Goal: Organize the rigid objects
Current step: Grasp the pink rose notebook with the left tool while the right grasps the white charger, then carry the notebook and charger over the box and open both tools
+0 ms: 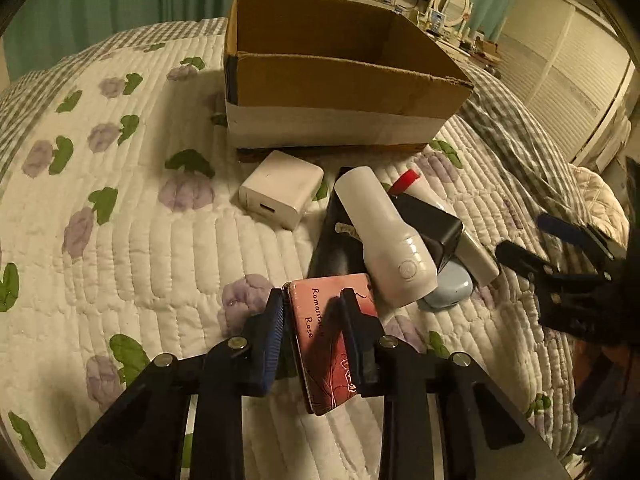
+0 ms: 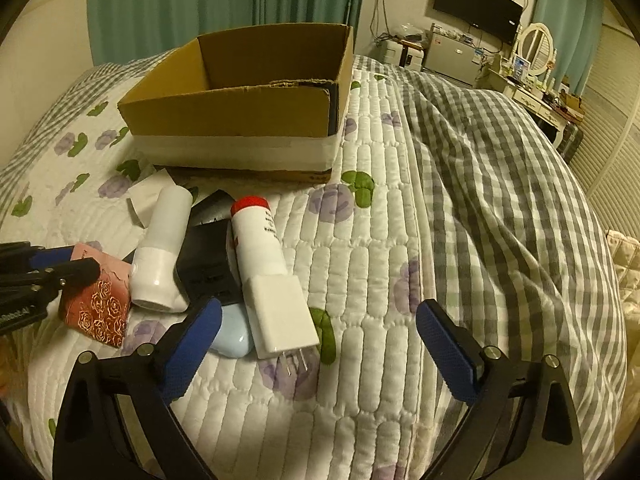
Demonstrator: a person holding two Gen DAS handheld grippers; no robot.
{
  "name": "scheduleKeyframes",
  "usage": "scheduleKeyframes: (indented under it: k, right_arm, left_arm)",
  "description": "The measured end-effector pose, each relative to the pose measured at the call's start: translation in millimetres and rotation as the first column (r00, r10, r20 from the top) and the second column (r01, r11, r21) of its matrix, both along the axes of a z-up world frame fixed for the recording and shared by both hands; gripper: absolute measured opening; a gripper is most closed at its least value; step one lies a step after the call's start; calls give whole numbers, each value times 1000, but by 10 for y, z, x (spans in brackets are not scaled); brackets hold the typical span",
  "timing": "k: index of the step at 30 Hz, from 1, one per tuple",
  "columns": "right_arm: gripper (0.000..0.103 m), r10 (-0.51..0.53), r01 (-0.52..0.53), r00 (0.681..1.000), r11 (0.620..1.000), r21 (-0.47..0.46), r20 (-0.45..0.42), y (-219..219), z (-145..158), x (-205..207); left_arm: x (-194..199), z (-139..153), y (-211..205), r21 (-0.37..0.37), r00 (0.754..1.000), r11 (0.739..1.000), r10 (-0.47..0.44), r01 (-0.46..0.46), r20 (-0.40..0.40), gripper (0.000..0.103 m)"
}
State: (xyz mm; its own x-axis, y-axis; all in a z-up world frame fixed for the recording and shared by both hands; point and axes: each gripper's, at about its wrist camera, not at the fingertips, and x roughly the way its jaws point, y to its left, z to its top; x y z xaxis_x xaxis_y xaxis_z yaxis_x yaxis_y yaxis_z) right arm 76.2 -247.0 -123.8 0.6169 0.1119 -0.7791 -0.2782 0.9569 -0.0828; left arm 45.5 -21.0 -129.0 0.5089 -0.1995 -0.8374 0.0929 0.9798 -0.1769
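Note:
My left gripper (image 1: 314,300) is shut on a pink "Romantic Rose" box (image 1: 320,344), tilted on the quilt; it also shows at the left of the right wrist view (image 2: 100,304). Beyond it lie a white cylinder device (image 1: 384,232), a black adapter (image 1: 432,220), a red-capped tube (image 2: 256,236), a pale blue case (image 2: 232,340) and a white cube charger (image 1: 280,196). My right gripper (image 2: 320,310) stands open over the quilt. A white pronged charger (image 2: 280,316) lies between its fingers, near the left one, untouched. The open cardboard box (image 1: 340,80) stands behind the pile.
A grey checked blanket (image 2: 500,200) is bunched along the right of the bed. Green curtains hang behind the bed. A dresser with an oval mirror (image 2: 538,46) and a wall television (image 2: 476,8) stand at the far right.

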Motion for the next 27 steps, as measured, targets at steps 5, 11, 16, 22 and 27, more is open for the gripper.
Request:
scheduleKeyframes:
  k: [5, 11, 16, 22, 27]
  right_arm:
    - [88, 46, -46, 997, 999, -2, -63, 47, -87, 150]
    - [76, 47, -47, 986, 999, 7, -163, 42, -328, 211]
    - [75, 56, -54, 982, 998, 13, -178, 21, -367, 207]
    - [58, 89, -74, 973, 994, 76, -214, 44, -404, 345]
    - [43, 119, -88, 965, 986, 139, -234, 55, -386, 314]
  left_arm:
    - [-7, -50, -5, -13, 1000, 1000, -19, 19, -22, 28]
    - [3, -113, -132, -29, 994, 997, -76, 74, -81, 32]
    - [27, -281, -307, -43, 982, 993, -114, 109, -148, 51]
    - [-17, -218, -378, -31, 981, 987, -157, 155, -114, 31]
    - [-84, -70, -341, -38, 982, 985, -171, 168, -85, 16]
